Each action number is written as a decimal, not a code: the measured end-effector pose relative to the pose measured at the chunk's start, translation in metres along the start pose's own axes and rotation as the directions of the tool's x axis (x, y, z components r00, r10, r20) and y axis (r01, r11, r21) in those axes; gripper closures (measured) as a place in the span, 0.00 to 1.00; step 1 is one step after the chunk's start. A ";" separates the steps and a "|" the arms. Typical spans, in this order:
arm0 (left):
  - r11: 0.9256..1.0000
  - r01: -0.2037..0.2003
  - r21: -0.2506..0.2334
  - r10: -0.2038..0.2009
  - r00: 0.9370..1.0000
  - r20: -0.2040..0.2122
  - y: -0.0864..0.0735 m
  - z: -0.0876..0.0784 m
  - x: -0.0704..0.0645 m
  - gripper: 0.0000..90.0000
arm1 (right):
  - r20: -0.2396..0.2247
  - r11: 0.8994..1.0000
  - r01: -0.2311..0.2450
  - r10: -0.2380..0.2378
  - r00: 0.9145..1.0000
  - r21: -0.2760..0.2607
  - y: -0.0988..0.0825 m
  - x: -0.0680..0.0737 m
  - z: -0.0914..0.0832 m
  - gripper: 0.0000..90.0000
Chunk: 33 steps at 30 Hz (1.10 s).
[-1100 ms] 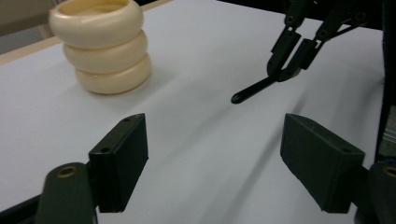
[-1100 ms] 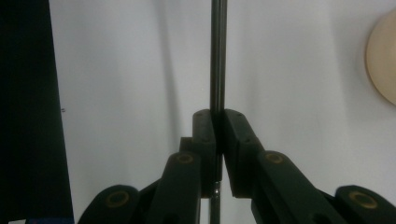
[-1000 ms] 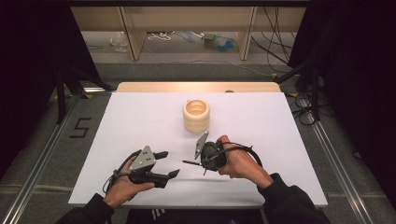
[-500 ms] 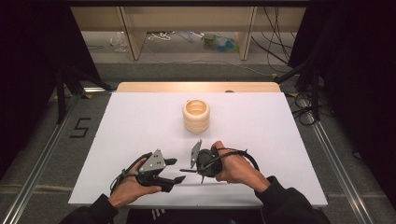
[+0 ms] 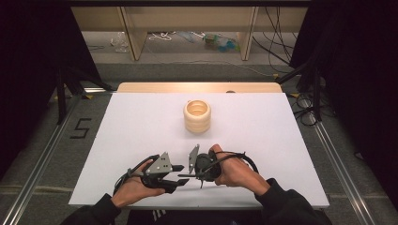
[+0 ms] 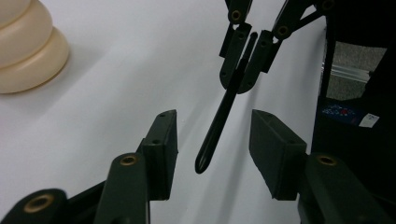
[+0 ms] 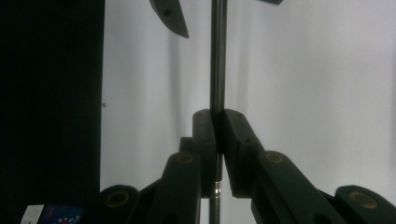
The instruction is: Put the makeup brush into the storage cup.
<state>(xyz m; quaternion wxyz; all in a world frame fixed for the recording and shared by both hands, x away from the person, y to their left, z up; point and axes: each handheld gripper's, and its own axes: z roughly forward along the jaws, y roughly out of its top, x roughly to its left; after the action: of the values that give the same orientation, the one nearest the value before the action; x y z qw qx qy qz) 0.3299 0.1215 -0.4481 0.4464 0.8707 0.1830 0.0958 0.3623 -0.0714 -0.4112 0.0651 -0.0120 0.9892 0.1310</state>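
Your right tool (image 7: 217,135) is clenched on a thin black rod (image 6: 219,126); the rod's free end lies between the pads of your left tool (image 6: 212,149), whose jaws have just been closing but don't yet touch it. Beyond both tools, well apart, a cream ringed stack (image 5: 197,116) stands on the white desk (image 5: 281,140).

We see the ringed stack (image 5: 197,116) on the table (image 5: 281,140), mid-far. Both grippers sit near us: left gripper (image 5: 174,177) left, right gripper (image 5: 199,175) just beside, pen (image 6: 219,126) between them.
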 end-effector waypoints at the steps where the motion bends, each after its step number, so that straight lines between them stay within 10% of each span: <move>1: 1.000 0.000 0.004 0.000 1.000 0.009 0.000 0.001 -0.001 0.60 | -0.002 1.000 0.001 -0.001 1.000 0.000 0.000 0.001 0.000 0.93; 15: 0.997 -0.054 0.054 0.052 0.998 0.032 -0.001 0.004 -0.003 0.72 | 0.011 0.995 0.093 -0.093 0.996 0.023 0.004 0.002 -0.002 0.93; 33: 0.996 -0.050 0.070 0.045 0.997 0.061 0.000 0.003 -0.003 0.79 | 0.006 0.995 0.085 -0.085 0.996 0.042 0.008 0.009 -0.002 0.93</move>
<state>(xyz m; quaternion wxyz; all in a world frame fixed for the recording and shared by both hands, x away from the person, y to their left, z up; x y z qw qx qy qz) 0.3280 0.1179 -0.4503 0.4177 0.8927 0.1523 0.0740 0.3522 -0.0641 -0.4079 0.0749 -0.0522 0.9900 0.1073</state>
